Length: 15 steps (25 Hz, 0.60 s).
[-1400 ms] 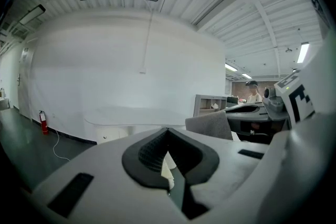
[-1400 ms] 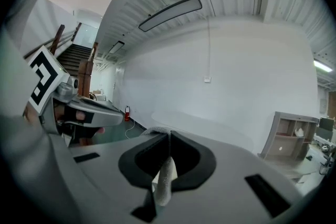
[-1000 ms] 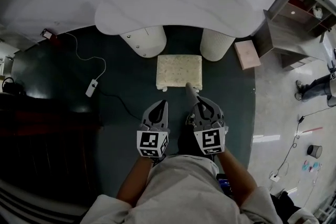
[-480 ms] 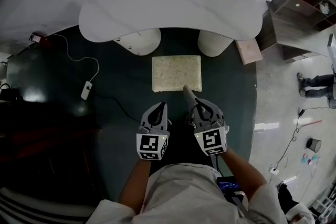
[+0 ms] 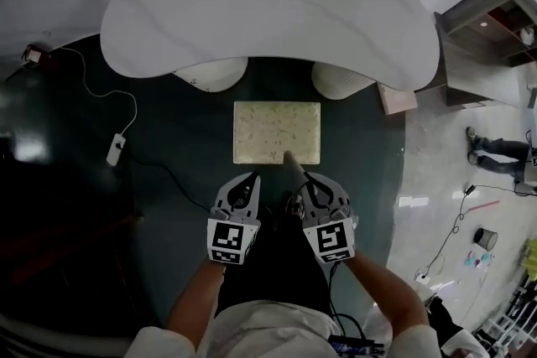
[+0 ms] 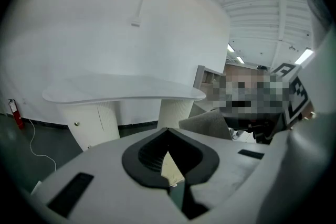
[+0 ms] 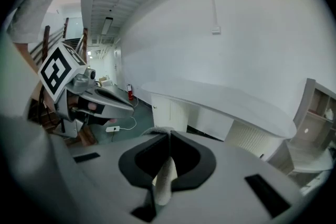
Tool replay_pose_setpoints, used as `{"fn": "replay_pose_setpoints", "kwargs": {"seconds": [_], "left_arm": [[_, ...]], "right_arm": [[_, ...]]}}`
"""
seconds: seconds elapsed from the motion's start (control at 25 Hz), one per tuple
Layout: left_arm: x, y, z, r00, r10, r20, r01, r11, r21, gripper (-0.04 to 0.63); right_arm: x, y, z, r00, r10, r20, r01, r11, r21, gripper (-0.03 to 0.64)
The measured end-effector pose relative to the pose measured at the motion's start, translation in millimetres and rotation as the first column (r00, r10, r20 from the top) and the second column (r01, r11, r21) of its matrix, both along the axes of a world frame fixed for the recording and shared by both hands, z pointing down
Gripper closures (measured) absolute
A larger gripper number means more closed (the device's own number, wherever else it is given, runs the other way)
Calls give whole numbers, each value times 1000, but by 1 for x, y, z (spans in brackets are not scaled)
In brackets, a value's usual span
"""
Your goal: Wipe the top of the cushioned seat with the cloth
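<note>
On the dark floor (image 5: 185,147), just this side of the two white pedestals (image 5: 210,73) of the curved table (image 5: 268,12), stands the cushioned seat (image 5: 277,126). It is a pale, speckled pad, a little wider than it is deep, so its long axis runs from the person's left to right. Its top looks bare, with nothing resting on it.

The seat lies straight ahead of both tools and below them. In the head view, the cloth (image 5: 291,163) reaches forward as a narrow grey strip, and its tip overlaps the seat's near edge, a little right of the middle. Whether the tip touches the pad cannot be told from here.

The right gripper (image 5: 304,183) has its jaws pressed together on the cloth (image 7: 164,181), which hangs down out of the closed pads. The left gripper (image 5: 250,184) is just beside it, with its jaws closed tip to tip on nothing, opposite the seat's left half.

The right hand is the nearer one and carries the cloth. The coming move probably calls for going forward and down onto the near right part, then sweeping along the long axis.
</note>
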State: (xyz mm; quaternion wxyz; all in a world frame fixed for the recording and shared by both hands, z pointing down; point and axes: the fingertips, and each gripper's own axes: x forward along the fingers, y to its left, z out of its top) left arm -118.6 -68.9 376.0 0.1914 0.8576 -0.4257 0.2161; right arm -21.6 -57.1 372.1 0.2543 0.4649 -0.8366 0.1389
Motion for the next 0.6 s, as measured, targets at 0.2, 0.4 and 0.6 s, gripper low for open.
{"fn": "replay_pose_setpoints", "kwargs": {"seconds": [0.2, 0.4, 0.6], "left_arm": [[-10, -31, 52, 1000, 1, 2, -1, 1000, -31, 583], [2, -47, 98, 998, 56, 1, -55, 997, -51, 583], [24, -58, 134, 997, 78, -12, -78, 995, -65, 583]], "right_arm": [[8, -31, 46, 991, 134, 5, -134, 991, -17, 603], [23, -46, 88, 974, 227, -20, -227, 974, -24, 603], [44, -58, 121, 951, 308, -17, -308, 951, -32, 603]]}}
